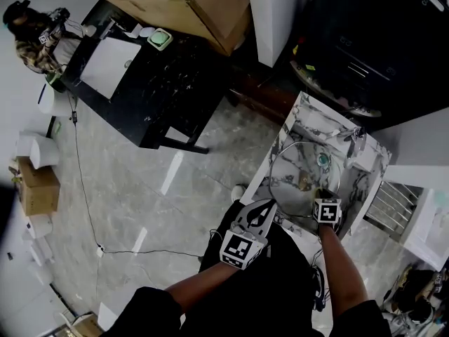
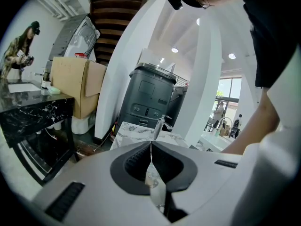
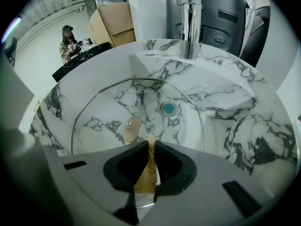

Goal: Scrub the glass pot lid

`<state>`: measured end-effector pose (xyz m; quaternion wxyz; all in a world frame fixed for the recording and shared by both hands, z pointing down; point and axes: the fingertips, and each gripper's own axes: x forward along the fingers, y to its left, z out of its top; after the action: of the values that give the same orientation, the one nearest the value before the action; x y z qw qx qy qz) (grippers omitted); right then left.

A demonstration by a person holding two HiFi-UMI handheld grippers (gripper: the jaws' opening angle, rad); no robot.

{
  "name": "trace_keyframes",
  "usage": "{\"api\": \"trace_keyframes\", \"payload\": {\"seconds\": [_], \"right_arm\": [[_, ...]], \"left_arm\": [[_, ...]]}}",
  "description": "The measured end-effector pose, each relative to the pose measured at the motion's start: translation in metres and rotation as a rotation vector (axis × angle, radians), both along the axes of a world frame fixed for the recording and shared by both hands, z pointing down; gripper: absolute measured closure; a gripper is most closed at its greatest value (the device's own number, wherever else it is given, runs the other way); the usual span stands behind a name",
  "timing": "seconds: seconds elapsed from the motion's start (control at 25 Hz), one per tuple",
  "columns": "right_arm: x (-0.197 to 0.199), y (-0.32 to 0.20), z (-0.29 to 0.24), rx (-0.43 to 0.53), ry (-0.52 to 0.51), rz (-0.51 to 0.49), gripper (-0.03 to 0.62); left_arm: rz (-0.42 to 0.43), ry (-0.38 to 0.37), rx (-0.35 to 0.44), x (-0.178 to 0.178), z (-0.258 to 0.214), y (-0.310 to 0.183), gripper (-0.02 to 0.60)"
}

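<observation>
The glass pot lid [image 1: 293,166] leans in the marble sink [image 1: 365,181], its metal rim and tan knob [image 1: 305,182] showing. In the right gripper view the lid [image 3: 108,109] fills the basin before the jaws, knob [image 3: 130,128] just ahead. My left gripper [image 1: 270,203] is at the lid's near-left rim; its jaws [image 2: 151,142] are shut with a thin pale edge of the lid [image 2: 156,188] between them. My right gripper [image 1: 320,195] is at the lid's near-right side, shut [image 3: 151,141] on a brown scrub pad [image 3: 146,171] that points at the glass.
A chrome faucet [image 3: 189,22] stands at the sink's far edge, above a teal drain [image 3: 168,108]. A dark appliance [image 1: 365,41] is behind the sink. A black table [image 1: 161,83], a cardboard box [image 1: 189,5] and a person [image 1: 35,37] are across the floor.
</observation>
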<state>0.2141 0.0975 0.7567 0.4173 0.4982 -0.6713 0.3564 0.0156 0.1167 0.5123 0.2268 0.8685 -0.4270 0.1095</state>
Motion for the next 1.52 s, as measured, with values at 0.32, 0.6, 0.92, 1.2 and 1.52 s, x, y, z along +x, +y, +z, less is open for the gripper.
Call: {"api": "trace_keyframes", "payload": {"seconds": [0.32,0.6,0.92,1.2,1.52], "right_arm": [[-0.017,0.001,0.0,-0.019,-0.015,-0.045,0.536],[-0.033,0.001,0.0,-0.048,-0.073,-0.034,0.536],[-0.044,0.0,0.001,-0.081,-0.104,0.009,0.536],[-0.062,-0.007,0.0,-0.094,-0.112,0.004,0.536],[-0.087,-0.008,-0.001,-0.132,-0.13,-0.005,0.536]], "left_arm": [[-0.009,0.014,0.0,-0.01,0.0,0.003,0.563],[0.002,0.001,-0.012,-0.017,0.003,0.004,0.563],[0.008,0.023,0.011,-0.03,-0.007,-0.004,0.563],[0.025,0.056,0.011,-0.043,-0.009,-0.01,0.563],[0.061,0.067,0.001,-0.059,-0.008,-0.018,0.563]]}}
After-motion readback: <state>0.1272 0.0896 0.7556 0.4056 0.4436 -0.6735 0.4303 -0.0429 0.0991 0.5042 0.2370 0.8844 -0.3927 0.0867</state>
